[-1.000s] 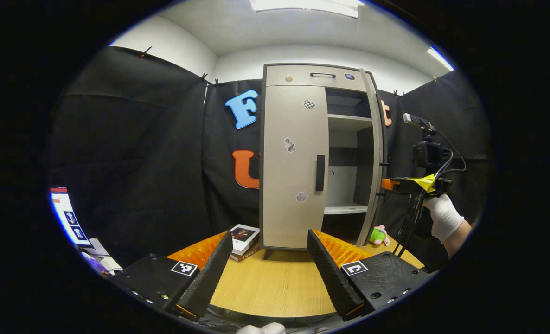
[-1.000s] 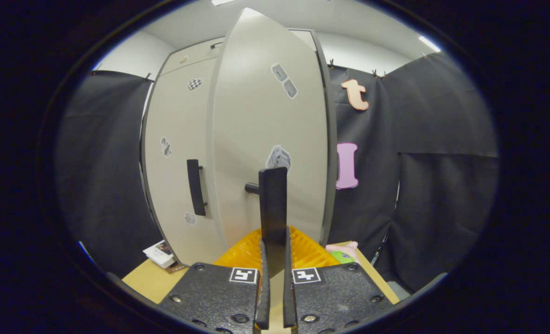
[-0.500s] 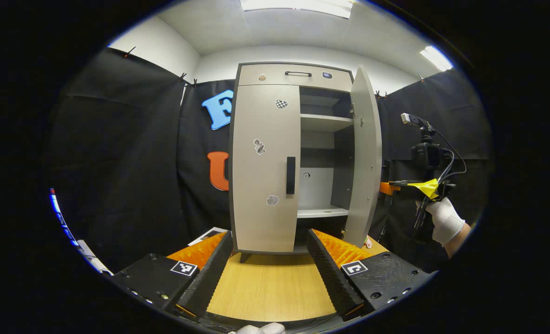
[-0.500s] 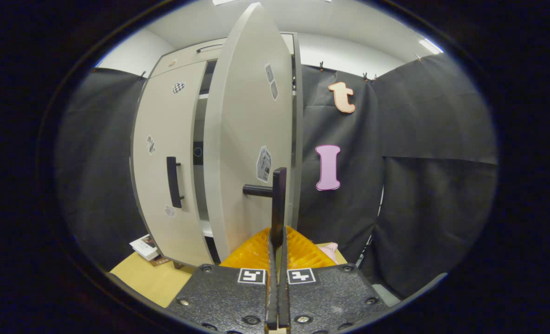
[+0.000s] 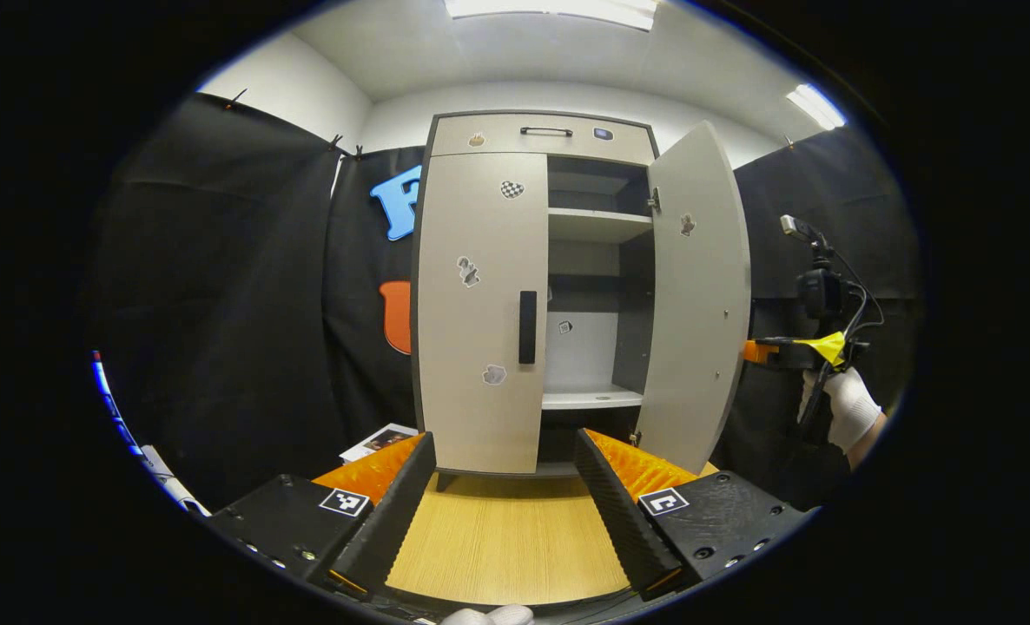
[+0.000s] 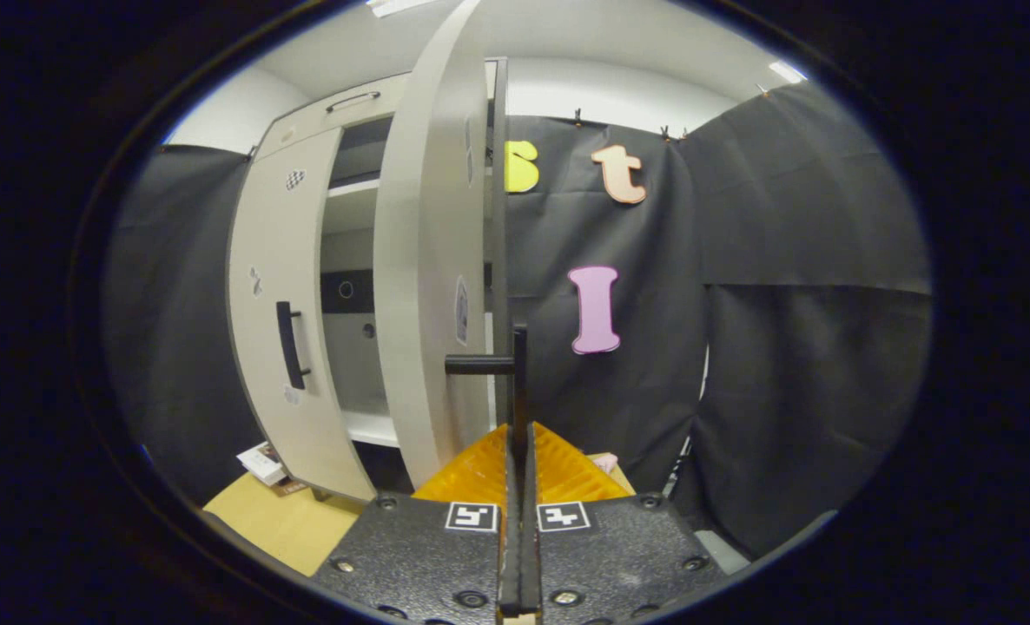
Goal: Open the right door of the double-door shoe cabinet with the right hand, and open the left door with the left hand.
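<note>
The grey shoe cabinet (image 5: 489, 139) stands at the far end of the wooden table. Its left door (image 5: 476, 304) is closed, with a black handle (image 5: 526, 326). Its right door (image 5: 696, 295) stands swung out wide to the right. My left gripper (image 5: 504, 438) is open, low over the table in front of the cabinet and apart from it. In the right gripper view, the right door (image 6: 419, 260) appears nearly edge-on, and my right gripper (image 6: 519, 430) is shut on its black handle (image 6: 518, 373). A white-gloved hand (image 5: 847, 406) holds the right gripper (image 5: 780, 351).
Inside the cabinet are pale shelves (image 5: 589, 398) with a dark back. A drawer (image 5: 545, 133) sits at the top. A book (image 5: 382, 439) lies by the cabinet's left foot. A pink toy (image 6: 606, 462) lies behind the open door. Bare table (image 5: 506, 547) stretches before the left gripper.
The right door has swung much wider open, pulled by my right gripper on its handle. The left gripper has shifted so the cabinet sits more centred; it stays open.
</note>
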Available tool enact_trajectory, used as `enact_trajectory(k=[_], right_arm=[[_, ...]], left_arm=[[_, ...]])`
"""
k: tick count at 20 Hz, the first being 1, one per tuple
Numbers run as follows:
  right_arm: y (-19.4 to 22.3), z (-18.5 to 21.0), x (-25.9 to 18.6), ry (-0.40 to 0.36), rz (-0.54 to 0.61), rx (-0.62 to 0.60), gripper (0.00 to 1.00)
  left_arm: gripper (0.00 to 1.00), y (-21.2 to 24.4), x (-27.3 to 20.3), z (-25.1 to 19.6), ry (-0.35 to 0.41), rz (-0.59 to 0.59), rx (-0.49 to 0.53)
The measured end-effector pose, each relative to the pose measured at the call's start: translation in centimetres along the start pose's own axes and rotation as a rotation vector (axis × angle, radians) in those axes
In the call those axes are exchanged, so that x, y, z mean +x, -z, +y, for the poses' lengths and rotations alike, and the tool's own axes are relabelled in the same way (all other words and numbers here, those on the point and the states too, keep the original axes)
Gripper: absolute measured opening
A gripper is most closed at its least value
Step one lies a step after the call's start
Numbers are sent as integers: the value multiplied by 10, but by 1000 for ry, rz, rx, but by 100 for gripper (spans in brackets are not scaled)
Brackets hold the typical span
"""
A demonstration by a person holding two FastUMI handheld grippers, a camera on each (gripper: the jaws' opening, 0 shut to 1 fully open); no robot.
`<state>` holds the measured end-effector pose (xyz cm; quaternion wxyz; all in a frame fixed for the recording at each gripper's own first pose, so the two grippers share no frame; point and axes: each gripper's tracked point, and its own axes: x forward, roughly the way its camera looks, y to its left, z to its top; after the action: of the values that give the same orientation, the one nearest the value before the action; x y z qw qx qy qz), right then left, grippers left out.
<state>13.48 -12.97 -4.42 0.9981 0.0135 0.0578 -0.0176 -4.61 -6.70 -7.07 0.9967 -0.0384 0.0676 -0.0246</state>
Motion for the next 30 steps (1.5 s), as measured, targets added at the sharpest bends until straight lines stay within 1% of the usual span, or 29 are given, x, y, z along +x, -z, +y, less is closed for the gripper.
enact_trajectory(k=[2,4,7,9,11,13,15,16,17,19,20,21,22,23,24,25,27,28,29,30], right_arm=[[-11,-2,-2,-1,-31,-35,4],[-14,-1,-2,-3,-36,-45,4],[-4,-2,-2,-8,-15,-14,4],[-6,-2,-2,-5,-16,-4,2],[-7,0,-5,-3,-14,0,4],[-9,-4,-7,22,-16,-14,4],[-9,-8,-16,44,-12,-16,7],[-10,-11,-21,57,-16,-11,12],[-13,-16,-29,80,-19,-9,19],[-17,-23,-49,118,-27,2,50],[-22,-21,-61,122,-41,8,67],[-25,-17,-73,127,-52,3,70],[-27,-11,-84,128,-65,-12,82],[-27,-4,-95,135,-76,-27,90],[-27,5,-104,128,-83,-47,100],[-26,17,-114,111,-90,-55,99],[-18,48,-131,60,-88,-50,100],[-11,61,-137,35,-81,-48,100],[-4,75,-144,9,-76,-47,100],[1,86,-149,-10,-68,-46,100]], left_arm=[[97,-1,1,2,-13,-4,-3],[96,-2,2,3,-27,-6,0],[97,-3,1,6,-42,-6,10],[97,-2,-1,10,-46,-6,13],[97,-2,-1,14,-45,-9,14],[97,-2,-2,16,-41,-11,15],[97,-2,-2,22,-37,-13,16],[97,-1,-1,25,-34,-15,17],[97,-1,-2,30,-33,-16,19],[97,0,-3,36,-28,-17,19],[97,1,-2,39,-25,-12,19],[97,1,-2,42,-21,-10,18],[97,2,0,46,-18,-9,20],[97,2,2,50,-17,-8,24],[96,2,3,54,-17,-4,29],[96,3,5,58,-17,-5,34],[97,2,10,65,-20,-6,42],[100,2,14,70,-27,-4,50],[97,2,20,74,-32,-1,58],[96,1,26,77,-37,-2,63]])
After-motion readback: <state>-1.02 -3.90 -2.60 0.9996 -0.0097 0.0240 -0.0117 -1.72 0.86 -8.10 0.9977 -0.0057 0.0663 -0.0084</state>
